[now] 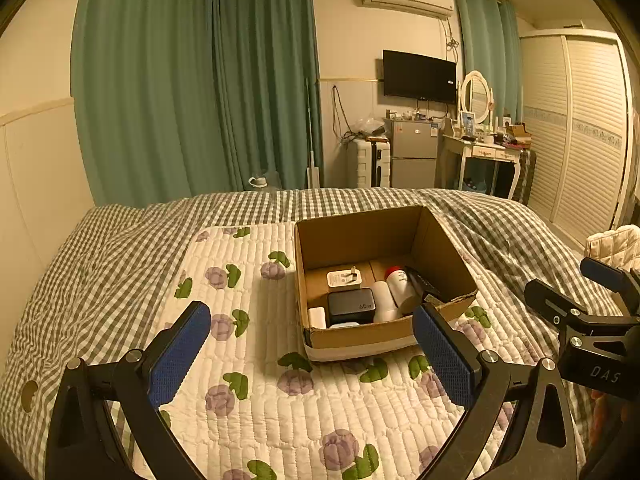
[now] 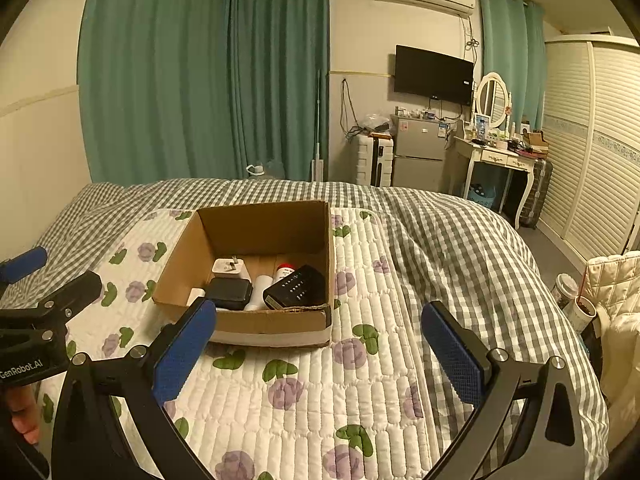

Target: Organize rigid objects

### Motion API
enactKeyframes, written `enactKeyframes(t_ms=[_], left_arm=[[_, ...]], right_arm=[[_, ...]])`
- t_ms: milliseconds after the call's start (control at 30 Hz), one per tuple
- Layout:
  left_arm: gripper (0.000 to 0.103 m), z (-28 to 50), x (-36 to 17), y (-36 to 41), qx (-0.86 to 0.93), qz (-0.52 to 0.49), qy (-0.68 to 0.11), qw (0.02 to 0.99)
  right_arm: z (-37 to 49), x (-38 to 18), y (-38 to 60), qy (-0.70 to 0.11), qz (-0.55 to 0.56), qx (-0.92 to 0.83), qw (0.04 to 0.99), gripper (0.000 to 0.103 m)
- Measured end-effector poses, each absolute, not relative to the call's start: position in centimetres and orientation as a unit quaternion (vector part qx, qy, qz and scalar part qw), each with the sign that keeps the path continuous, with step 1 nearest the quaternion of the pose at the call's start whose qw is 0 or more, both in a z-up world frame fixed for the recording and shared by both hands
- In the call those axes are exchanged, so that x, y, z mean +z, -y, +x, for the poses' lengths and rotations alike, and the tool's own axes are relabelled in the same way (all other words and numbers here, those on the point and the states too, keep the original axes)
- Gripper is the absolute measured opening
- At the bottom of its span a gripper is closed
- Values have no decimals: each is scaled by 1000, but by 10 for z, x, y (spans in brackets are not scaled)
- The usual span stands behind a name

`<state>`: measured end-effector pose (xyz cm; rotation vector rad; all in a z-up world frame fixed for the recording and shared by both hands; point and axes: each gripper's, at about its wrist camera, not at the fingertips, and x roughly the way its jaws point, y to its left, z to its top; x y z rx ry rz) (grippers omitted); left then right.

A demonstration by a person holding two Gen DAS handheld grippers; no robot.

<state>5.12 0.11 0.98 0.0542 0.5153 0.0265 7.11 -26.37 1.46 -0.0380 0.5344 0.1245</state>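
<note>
An open cardboard box (image 1: 360,236) (image 2: 260,224) stands on the quilted floral mat on the bed. Inside it lie a white plug adapter (image 1: 344,279) (image 2: 227,267), a black 65 W charger (image 1: 352,306) (image 2: 230,293), a white bottle with a red cap (image 1: 400,286) (image 2: 285,269), a white cylinder (image 1: 384,300) (image 2: 260,290), a small white block (image 1: 317,317) and a black remote (image 2: 296,287). My left gripper (image 1: 312,354) is open and empty in front of the box. My right gripper (image 2: 320,350) is open and empty, near the box's front right corner.
The floral mat (image 1: 256,380) (image 2: 320,400) lies over a grey checked duvet (image 1: 100,272) (image 2: 460,248). The other gripper shows at each view's edge (image 1: 580,312) (image 2: 44,312). Cups (image 2: 576,300) and a cream cushion (image 2: 616,280) sit beside the bed at right.
</note>
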Motion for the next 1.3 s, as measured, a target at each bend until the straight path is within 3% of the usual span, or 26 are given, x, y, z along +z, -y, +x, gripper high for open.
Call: enactKeyframes(t_ms=[1300], left_arm=[[103, 52, 8, 0, 14, 34, -269, 963]], right_arm=[[73, 8, 259, -278, -22, 57, 959, 103]])
